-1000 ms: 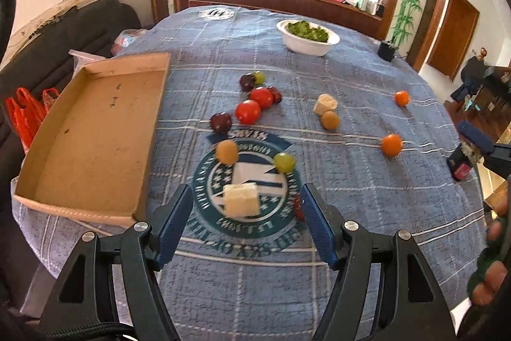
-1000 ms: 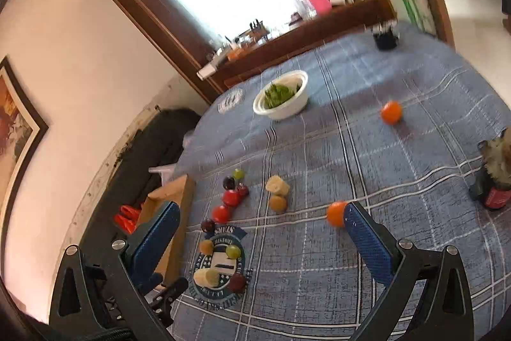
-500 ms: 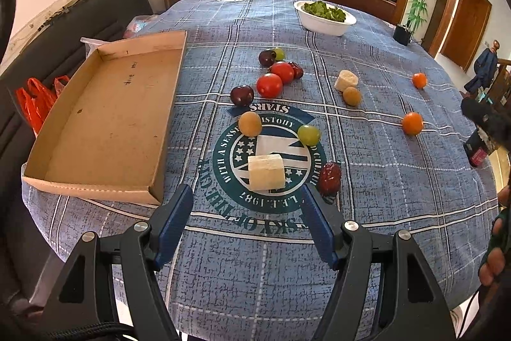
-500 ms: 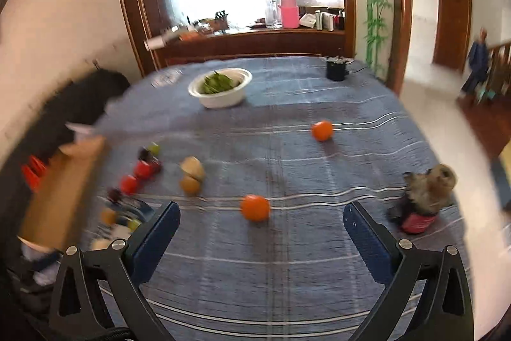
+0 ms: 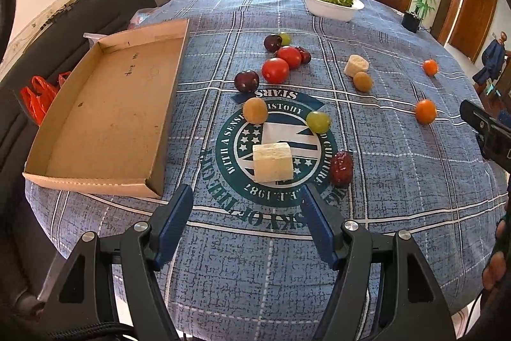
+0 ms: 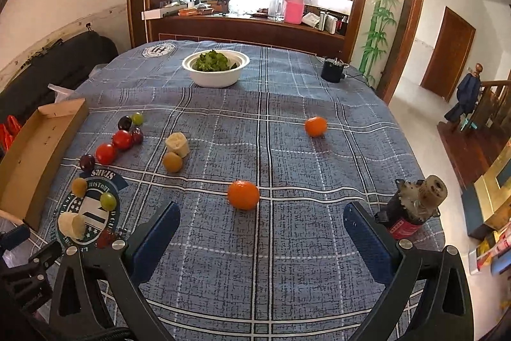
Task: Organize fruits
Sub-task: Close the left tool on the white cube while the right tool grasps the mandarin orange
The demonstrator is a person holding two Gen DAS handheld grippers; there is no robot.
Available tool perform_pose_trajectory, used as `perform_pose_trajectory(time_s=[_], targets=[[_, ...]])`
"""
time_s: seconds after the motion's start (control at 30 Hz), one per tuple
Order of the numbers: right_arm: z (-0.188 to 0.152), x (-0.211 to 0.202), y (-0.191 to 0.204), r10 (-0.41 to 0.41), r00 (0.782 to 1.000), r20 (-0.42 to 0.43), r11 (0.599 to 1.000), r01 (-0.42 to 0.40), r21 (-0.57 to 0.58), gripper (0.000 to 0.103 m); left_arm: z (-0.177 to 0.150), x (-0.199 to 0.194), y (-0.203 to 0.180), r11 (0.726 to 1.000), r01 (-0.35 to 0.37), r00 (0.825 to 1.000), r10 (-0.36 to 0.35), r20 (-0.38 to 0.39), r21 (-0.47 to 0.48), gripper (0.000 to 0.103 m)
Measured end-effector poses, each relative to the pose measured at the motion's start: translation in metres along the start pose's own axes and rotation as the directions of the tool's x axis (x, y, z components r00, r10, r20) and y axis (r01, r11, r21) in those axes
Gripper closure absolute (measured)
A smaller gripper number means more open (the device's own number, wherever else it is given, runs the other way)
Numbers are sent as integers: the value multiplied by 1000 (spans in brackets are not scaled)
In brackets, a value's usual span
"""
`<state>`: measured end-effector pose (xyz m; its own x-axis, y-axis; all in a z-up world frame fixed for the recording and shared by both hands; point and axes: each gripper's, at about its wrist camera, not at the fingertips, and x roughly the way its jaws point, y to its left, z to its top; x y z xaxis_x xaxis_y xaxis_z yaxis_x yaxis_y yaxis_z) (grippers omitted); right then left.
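Several fruits lie loose on the blue checked tablecloth (image 5: 399, 181). A pale banana chunk (image 5: 272, 161) sits just ahead of my open, empty left gripper (image 5: 247, 219), with a red date (image 5: 341, 167), a green grape (image 5: 318, 121) and a tan fruit (image 5: 255, 110) near it. Two tomatoes (image 5: 275, 70) and dark plums (image 5: 246, 81) lie farther back. An empty cardboard tray (image 5: 105, 114) lies to the left. My right gripper (image 6: 260, 232) is open and empty, just short of an orange (image 6: 243, 194). A second orange (image 6: 315, 126) lies farther off.
A white bowl of greens (image 6: 216, 67) stands at the table's far side, with a small black box (image 6: 332, 70) to its right. A dark bottle (image 6: 412, 206) stands at the right edge. A black sofa (image 5: 64, 31) runs along the left.
The left gripper has drawn back and risen slightly, so the banana chunk and date sit farther ahead. The right gripper has swung and steadied, now facing the near orange.
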<state>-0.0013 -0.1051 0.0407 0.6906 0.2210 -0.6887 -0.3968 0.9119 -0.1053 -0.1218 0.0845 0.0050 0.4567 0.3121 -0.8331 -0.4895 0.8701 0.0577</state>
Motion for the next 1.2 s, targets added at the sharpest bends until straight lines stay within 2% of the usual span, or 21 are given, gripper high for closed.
perform_pose_trajectory(time_s=[0.2,0.47,0.63,0.8,0.9,1.0,1.07,1.1,1.13,1.2], targets=[[-1,13,2,10,999,-39,1000,-10,-8,1,2,10,3,1000,15,1000,-15,-23,-9,34],[-4,43,8,86,989,-124,996,-87,-4,9,11,24,3,999,50,997,-50,-53,-10,34],[-4,52,11,110,984,-141,994,-111,2,10,16,32,3,997,73,995,-74,-65,-20,34],[0,70,8,149,975,-167,989,-148,22,19,21,44,-1,995,99,991,-100,-85,-15,34],[3,84,3,161,971,-178,987,-156,43,20,21,56,-4,996,91,990,-92,-112,-17,34],[10,98,-1,172,968,-184,985,-163,61,23,22,59,-6,998,60,995,-60,-84,-4,34],[13,107,-2,171,968,-182,985,-162,63,25,23,60,-6,998,63,995,-63,-80,-3,40],[14,112,-2,170,967,-192,985,-160,66,27,24,59,-7,998,67,995,-66,-75,7,48],[15,117,-3,176,964,-201,984,-164,74,34,25,59,-8,997,70,995,-69,-73,12,58],[18,123,-6,191,961,-198,980,-177,86,41,26,57,-9,997,79,995,-77,-67,19,67]])
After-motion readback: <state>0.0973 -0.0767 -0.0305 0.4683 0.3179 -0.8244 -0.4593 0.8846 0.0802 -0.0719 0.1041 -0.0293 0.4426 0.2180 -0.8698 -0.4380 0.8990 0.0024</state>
